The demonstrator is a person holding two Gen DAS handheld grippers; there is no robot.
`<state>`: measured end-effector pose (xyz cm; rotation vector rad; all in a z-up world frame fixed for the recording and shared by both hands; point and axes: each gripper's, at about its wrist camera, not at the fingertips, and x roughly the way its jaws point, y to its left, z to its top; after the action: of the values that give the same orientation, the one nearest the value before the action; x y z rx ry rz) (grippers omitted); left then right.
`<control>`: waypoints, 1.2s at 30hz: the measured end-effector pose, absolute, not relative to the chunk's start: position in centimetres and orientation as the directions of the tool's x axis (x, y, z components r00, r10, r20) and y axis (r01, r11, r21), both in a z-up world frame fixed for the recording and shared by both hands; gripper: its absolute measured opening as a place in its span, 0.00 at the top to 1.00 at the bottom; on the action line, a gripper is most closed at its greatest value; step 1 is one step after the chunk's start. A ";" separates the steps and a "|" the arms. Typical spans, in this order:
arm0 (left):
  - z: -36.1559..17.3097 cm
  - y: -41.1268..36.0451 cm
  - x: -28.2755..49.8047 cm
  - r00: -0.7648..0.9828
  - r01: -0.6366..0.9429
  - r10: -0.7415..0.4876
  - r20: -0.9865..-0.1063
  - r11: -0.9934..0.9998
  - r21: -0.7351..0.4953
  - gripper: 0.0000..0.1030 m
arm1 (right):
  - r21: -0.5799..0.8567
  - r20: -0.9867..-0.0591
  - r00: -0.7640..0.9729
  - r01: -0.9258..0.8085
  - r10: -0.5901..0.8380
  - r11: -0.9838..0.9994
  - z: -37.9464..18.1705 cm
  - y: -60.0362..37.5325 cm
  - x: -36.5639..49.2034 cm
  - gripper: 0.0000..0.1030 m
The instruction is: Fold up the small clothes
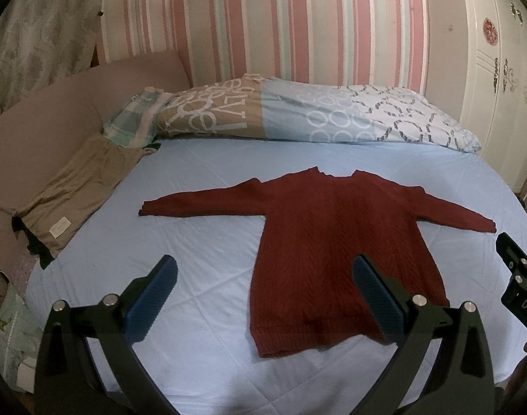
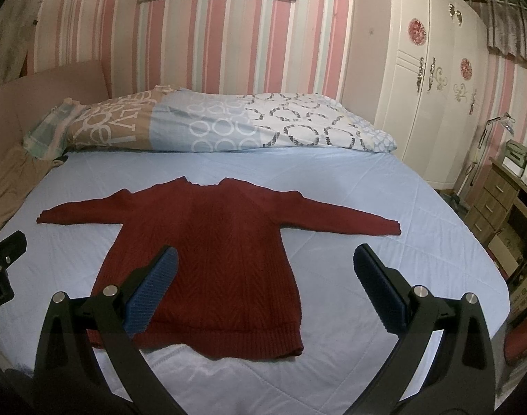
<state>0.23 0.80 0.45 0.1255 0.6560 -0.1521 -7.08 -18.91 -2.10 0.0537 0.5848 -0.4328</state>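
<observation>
Lying flat on the bed (image 2: 384, 186), the sweater (image 2: 208, 242) has both sleeves spread out sideways, its neck toward the duvet (image 2: 228, 121) and its ribbed hem nearest the cameras. The duvet is heaped along the far edge of the bed, against the striped wall (image 2: 228, 41). A tan cloth (image 1: 76, 193) lies at the bed's left edge, well apart from the left sleeve.

Both tongs hang above the near edge with nothing between their fingers. The left tongs (image 1: 265, 297) are spread wide, over the sweater's lower left side and the sheet beside it. The right tongs (image 2: 265, 292) are spread wide too, over the lower right side.

A white wardrobe (image 2: 429, 86) stands right of the bed, and a wooden dresser (image 2: 495, 200) sits nearer, with small boxes on top.
</observation>
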 end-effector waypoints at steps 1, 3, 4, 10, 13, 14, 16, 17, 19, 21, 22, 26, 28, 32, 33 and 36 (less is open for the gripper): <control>0.4 0.8 0.2 0.782 0.180 -0.101 -0.615 0.981 0.068 0.01 | -0.070 -0.545 0.747 0.411 -0.380 0.909 -2.2 -18.8 -7.1 0.03; 0.4 0.8 0.2 0.782 0.181 -0.101 -0.615 0.981 0.068 0.01 | -0.070 -0.547 0.746 0.411 -0.380 0.909 -2.2 -18.8 -7.0 0.03; 0.4 0.8 0.2 0.782 0.182 -0.102 -0.615 0.981 0.069 0.01 | -0.072 -0.548 0.746 0.410 -0.379 0.909 -2.3 -18.8 -6.9 0.03; 0.4 0.8 0.2 0.781 0.181 -0.102 -0.616 0.981 0.067 0.01 | -0.074 -0.550 0.744 0.409 -0.379 0.910 -2.7 -18.7 -6.6 0.03; 0.4 0.8 0.2 0.782 0.181 -0.102 -0.615 0.981 0.068 0.01 | -0.070 -0.551 0.744 0.410 -0.378 0.909 -2.7 -18.8 -6.6 0.03; 0.4 0.8 0.2 0.782 0.181 -0.101 -0.615 0.981 0.069 0.01 | -0.070 -0.550 0.745 0.409 -0.378 0.910 -2.7 -18.7 -6.6 0.03; 0.4 0.8 0.3 0.781 0.180 -0.101 -0.616 0.981 0.069 0.01 | -0.073 -0.551 0.744 0.408 -0.378 0.910 -2.8 -18.7 -6.6 0.03; 0.4 0.8 0.3 0.780 0.180 -0.100 -0.618 0.981 0.068 0.01 | -0.074 -0.553 0.743 0.407 -0.377 0.911 -3.0 -18.7 -6.6 0.03; 0.3 0.8 0.2 0.781 0.181 -0.102 -0.617 0.981 0.068 0.01 | -0.077 -0.555 0.742 0.405 -0.377 0.911 -3.5 -18.5 -6.3 0.03; 0.3 0.8 0.2 0.781 0.180 -0.100 -0.616 0.981 0.069 0.01 | -0.078 -0.556 0.741 0.405 -0.377 0.911 -3.8 -18.5 -6.2 0.03; 0.3 0.9 0.2 0.780 0.180 -0.100 -0.617 0.981 0.068 0.01 | -0.078 -0.558 0.740 0.404 -0.375 0.912 -3.9 -18.5 -6.2 0.03; -0.2 1.3 0.2 0.779 0.176 -0.098 -0.620 0.982 0.067 0.01 | -0.079 -0.562 0.737 0.403 -0.374 0.912 -3.9 -18.4 -5.8 0.03; -0.4 1.5 0.5 0.776 0.175 -0.098 -0.623 0.983 0.063 0.01 | -0.080 -0.566 0.736 0.400 -0.372 0.913 -4.1 -18.4 -5.6 0.03; -0.8 2.1 1.4 0.773 0.169 -0.096 -0.628 0.984 0.059 0.01 | -0.070 -0.571 0.739 0.390 -0.358 0.918 -4.4 -18.2 -4.8 0.03; -0.8 2.3 1.6 0.776 0.167 -0.090 -0.624 0.984 0.065 0.01 | -0.071 -0.572 0.739 0.386 -0.354 0.920 -4.5 -18.1 -4.4 0.03; -0.8 2.8 2.7 0.786 0.160 -0.074 -0.614 0.983 0.086 0.01 | -0.074 -0.576 0.749 0.353 -0.329 0.933 -4.7 -17.4 -2.7 0.03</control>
<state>2.69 2.80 -0.84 0.1363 0.6546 -0.1263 -2.69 -17.44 -4.67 0.0398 0.6217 -0.3728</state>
